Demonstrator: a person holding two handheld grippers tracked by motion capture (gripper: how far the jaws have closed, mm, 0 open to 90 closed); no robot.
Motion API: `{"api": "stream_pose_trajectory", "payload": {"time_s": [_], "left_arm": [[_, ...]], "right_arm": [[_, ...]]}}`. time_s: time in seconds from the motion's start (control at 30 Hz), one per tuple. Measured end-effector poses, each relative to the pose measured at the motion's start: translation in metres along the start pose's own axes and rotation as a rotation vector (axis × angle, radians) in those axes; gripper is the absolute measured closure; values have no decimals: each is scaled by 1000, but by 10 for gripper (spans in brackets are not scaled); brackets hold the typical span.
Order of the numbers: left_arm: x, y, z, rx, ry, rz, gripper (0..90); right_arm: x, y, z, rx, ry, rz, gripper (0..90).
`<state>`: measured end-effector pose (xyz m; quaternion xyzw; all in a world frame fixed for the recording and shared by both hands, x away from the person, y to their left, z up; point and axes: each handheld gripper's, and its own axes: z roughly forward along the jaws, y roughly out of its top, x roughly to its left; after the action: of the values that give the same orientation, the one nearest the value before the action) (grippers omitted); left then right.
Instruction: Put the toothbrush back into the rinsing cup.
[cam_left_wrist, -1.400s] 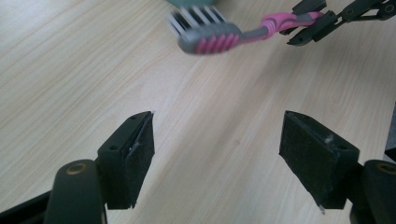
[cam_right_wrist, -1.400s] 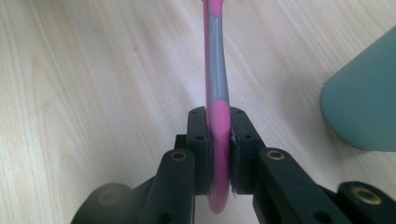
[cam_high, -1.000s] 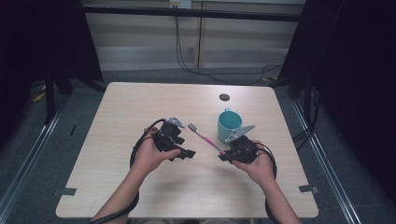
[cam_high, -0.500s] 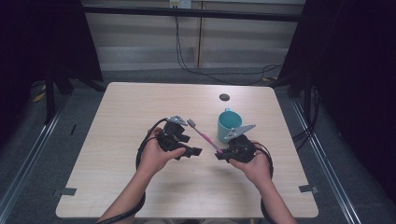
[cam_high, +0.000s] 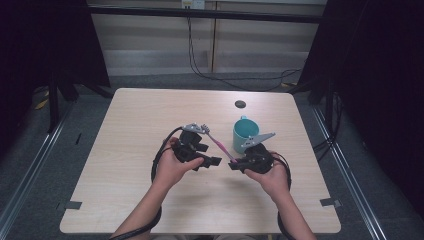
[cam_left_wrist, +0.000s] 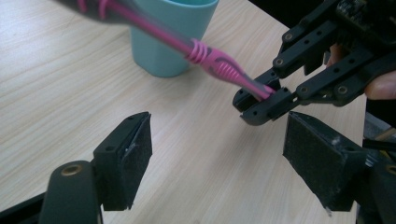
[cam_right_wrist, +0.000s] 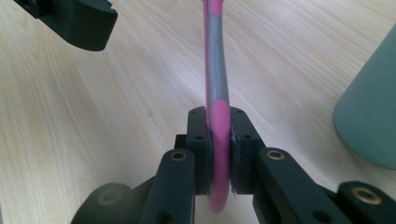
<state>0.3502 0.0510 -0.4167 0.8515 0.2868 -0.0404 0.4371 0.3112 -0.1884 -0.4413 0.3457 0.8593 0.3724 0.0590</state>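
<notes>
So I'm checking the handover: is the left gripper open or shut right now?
Open. In the left gripper view the left gripper has its jaws wide apart over bare table, while the toothbrush is clamped in the right gripper.

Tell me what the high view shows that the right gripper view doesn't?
High view: the whole table, both hands, the teal cup's open top and handle, the toothbrush's bristle head and a small dark disc near the far edge.

Right gripper view: up close, the right gripper has its jaws pinched shut on the pink and grey toothbrush handle end.

Both: the toothbrush, the cup's side, the wooden tabletop, and part of the left gripper, whose jaws stand open.
</notes>
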Motion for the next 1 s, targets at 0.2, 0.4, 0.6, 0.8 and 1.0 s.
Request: {"api": "stream_pose_trajectory", "payload": {"time_s": [0.2,0.4,0.6,0.8,1.0], "left_arm": [[0,1,3,-18,-4,-18,237],[-1,0,7,-48,-22,-48,240],[0,0,11,-72,-36,-92,270],[1,-2,12,-98,-40,-133,300],[2,-2,14,-129,-56,-162,349]], "right_arm": [[0,0,0,-19,10,16,812],[-2,-1,-1,-40,21,49,812],[-1,-1,0,-48,27,59,812],[0,1,0,-59,31,67,812],[1,1,2,-66,36,75,812]]}}
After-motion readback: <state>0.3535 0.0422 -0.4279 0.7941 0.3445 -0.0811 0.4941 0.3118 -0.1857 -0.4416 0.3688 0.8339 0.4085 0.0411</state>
